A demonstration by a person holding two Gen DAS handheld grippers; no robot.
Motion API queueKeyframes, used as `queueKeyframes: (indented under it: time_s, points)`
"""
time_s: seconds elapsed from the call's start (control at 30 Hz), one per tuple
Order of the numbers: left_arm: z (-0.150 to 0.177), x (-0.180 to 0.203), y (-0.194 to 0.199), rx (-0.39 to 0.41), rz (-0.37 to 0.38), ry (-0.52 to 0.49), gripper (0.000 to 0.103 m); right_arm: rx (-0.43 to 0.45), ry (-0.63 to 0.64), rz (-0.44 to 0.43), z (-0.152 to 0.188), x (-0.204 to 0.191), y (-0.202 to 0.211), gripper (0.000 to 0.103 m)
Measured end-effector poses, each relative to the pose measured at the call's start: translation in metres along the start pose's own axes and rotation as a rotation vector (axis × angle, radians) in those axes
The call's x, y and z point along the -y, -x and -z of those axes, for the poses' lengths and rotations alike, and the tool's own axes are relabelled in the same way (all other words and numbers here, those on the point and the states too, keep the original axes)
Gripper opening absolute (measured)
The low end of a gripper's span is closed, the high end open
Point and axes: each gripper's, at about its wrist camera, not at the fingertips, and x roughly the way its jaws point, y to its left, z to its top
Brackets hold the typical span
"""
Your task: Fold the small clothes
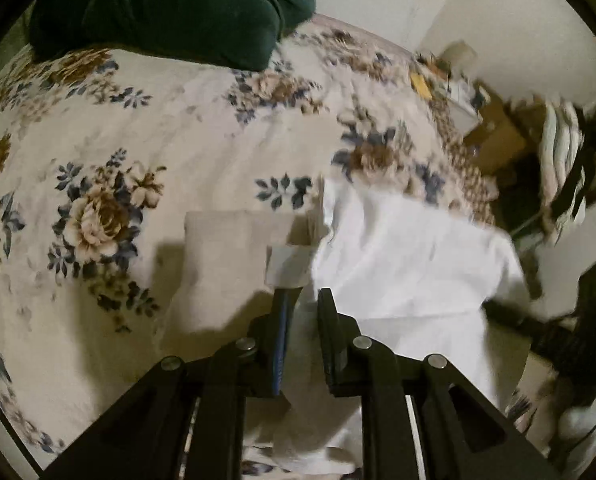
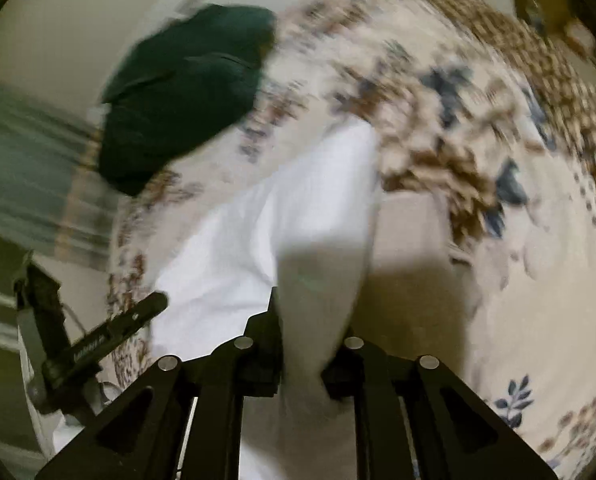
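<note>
Floral bedspread (image 1: 177,140) under dark green cushion (image 1: 169,8); both jaws pinch white garment (image 1: 410,256).

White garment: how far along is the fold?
Done: nothing looks finished. In hand: the white garment hangs between both grippers above the floral bedspread; the left gripper pinches one edge, the right gripper has cloth between its jaws. Left: laying flat, folding; the dark green garment lies untouched.

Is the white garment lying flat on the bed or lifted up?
Lifted. The white garment hangs bunched above the floral bedspread, with its edge between the left gripper fingers.
</note>
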Motion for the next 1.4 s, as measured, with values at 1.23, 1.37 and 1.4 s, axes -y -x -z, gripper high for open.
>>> queueKeyframes:
  time_s: [1.23,1.37,1.4]
  points:
    - [0.173,0.072,0.218,0.286,-0.318,-0.131,0.094,0.367,0.287,0.565,0.218,-0.083,0.205,0.103]
    - [0.197,0.081,0.273,0.32,-0.302,-0.138,0.094,0.411,0.3,0.556,0.258,-0.113,0.259,0.103]
    - [0.204,0.084,0.286,0.33,-0.296,-0.147,0.094,0.429,0.309,0.559,0.271,-0.122,0.276,0.103]
